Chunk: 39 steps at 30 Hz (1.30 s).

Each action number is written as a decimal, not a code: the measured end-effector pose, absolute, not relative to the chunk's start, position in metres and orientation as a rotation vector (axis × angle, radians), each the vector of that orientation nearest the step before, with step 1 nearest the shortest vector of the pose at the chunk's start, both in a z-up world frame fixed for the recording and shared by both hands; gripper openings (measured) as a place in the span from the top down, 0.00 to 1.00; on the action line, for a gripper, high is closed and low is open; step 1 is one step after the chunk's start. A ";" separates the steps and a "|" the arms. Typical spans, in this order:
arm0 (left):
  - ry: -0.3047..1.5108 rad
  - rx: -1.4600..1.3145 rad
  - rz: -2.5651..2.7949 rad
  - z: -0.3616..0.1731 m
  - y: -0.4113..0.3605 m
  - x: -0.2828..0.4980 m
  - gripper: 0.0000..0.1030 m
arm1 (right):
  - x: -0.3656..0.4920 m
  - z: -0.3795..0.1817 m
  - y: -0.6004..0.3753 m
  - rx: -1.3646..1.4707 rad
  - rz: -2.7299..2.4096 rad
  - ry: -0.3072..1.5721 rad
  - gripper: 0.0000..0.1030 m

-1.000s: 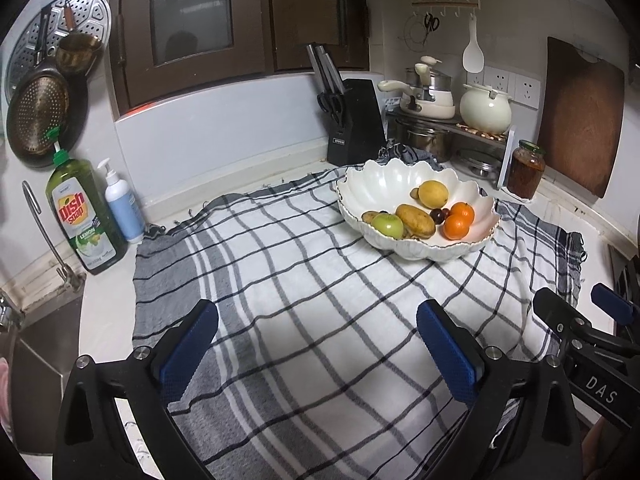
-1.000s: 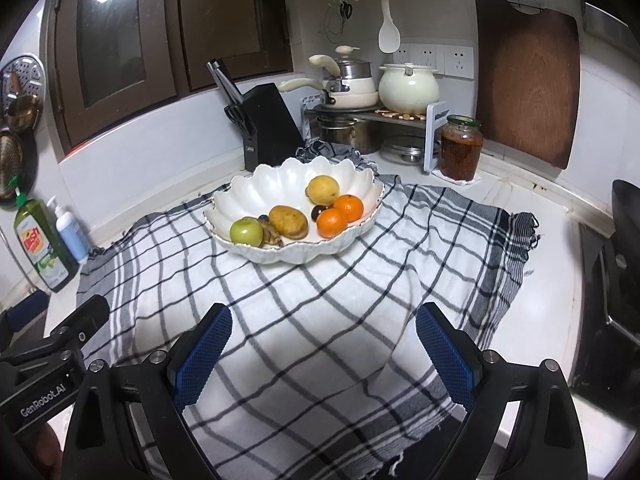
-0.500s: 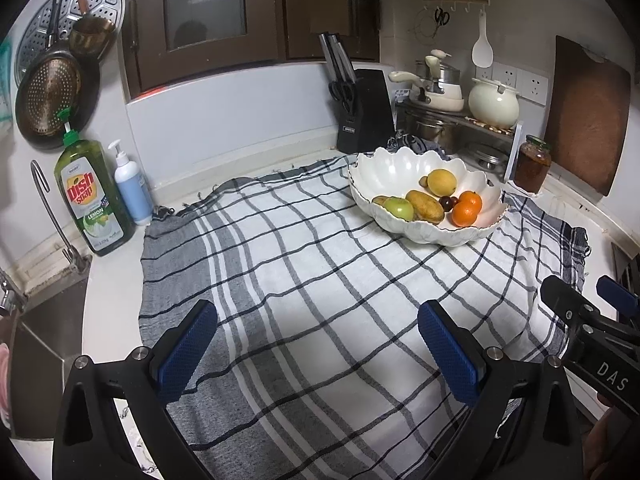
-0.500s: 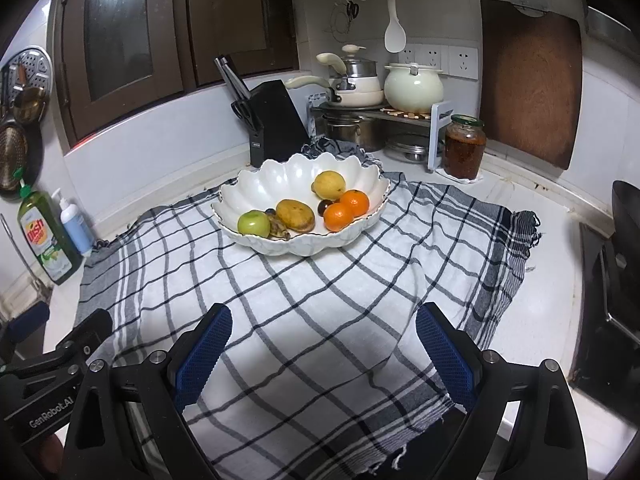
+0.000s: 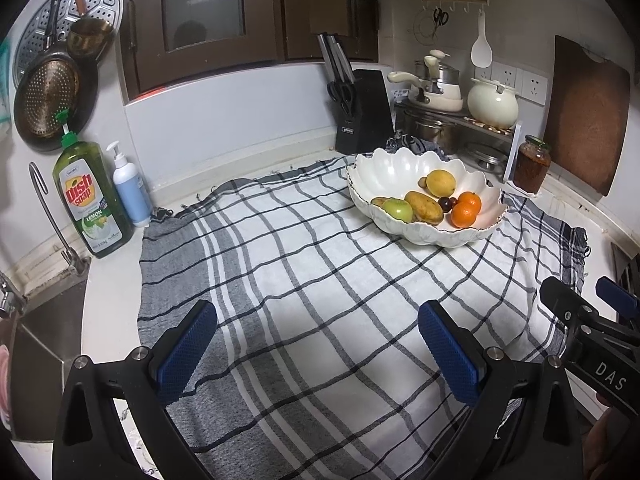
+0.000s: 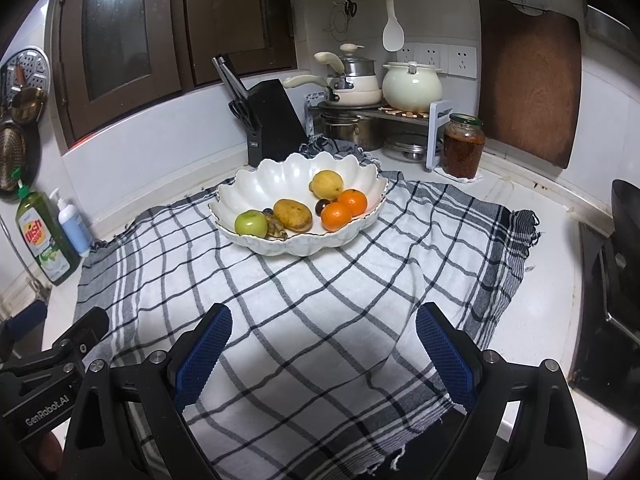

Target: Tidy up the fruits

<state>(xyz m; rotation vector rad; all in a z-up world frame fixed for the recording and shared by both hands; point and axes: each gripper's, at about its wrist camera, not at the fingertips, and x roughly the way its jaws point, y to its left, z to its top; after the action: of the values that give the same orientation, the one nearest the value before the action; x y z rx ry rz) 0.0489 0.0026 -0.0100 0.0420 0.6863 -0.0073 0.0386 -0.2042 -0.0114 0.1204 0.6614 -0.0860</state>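
A white scalloped bowl point(image 5: 384, 168) point(image 6: 280, 178) sits on a checked cloth point(image 5: 320, 280) point(image 6: 320, 300) at the far side of the counter. In it lie a green apple point(image 6: 251, 222), a brownish mango point(image 6: 293, 215), a yellow lemon point(image 6: 327, 185), two oranges point(image 6: 344, 209), dark grapes point(image 6: 321, 206) and a small brown fruit. My left gripper point(image 5: 318, 346) hovers open over the near cloth, nothing between its blue pads. My right gripper point(image 6: 324, 350) is likewise open and holds nothing, well short of the bowl. Each gripper shows at the edge of the other's view.
Behind the bowl stand a black knife block point(image 6: 272, 120), a rack with pots point(image 6: 372, 92) and a brown jar point(image 6: 462, 146). Dish soap point(image 5: 94, 200) and a pump bottle point(image 5: 130, 188) stand left by the sink point(image 5: 44, 344). A stove point(image 6: 612, 300) is at right.
The left wrist view has pulled back and risen slightly, so the bowl looks smaller and farther right. The right view has barely shifted. Both grippers stay open.
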 end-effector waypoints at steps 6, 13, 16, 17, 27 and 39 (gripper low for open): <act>0.685 0.041 -0.007 -0.011 0.003 0.049 0.00 | 0.039 -0.011 -0.205 0.121 -0.084 0.662 0.09; 0.690 0.042 -0.006 -0.011 0.003 0.049 0.00 | 0.038 -0.012 -0.206 0.124 -0.083 0.664 0.09; 0.686 0.046 -0.007 -0.011 0.002 0.049 0.00 | 0.038 -0.012 -0.205 0.125 -0.083 0.664 0.09; 0.685 0.049 -0.005 -0.011 0.002 0.049 0.00 | 0.038 -0.012 -0.205 0.125 -0.084 0.664 0.09; 0.691 0.050 -0.009 -0.010 0.002 0.048 0.00 | 0.038 -0.012 -0.205 0.126 -0.085 0.664 0.09; 0.708 0.049 -0.014 -0.012 -0.002 0.047 0.00 | 0.038 -0.012 -0.206 0.127 -0.085 0.664 0.09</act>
<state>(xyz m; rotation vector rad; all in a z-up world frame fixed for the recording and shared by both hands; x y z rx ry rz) 0.0473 -0.0019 -0.0116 0.0488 0.7077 -0.0139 0.0383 -0.2057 -0.0115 0.1267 0.6643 -0.0846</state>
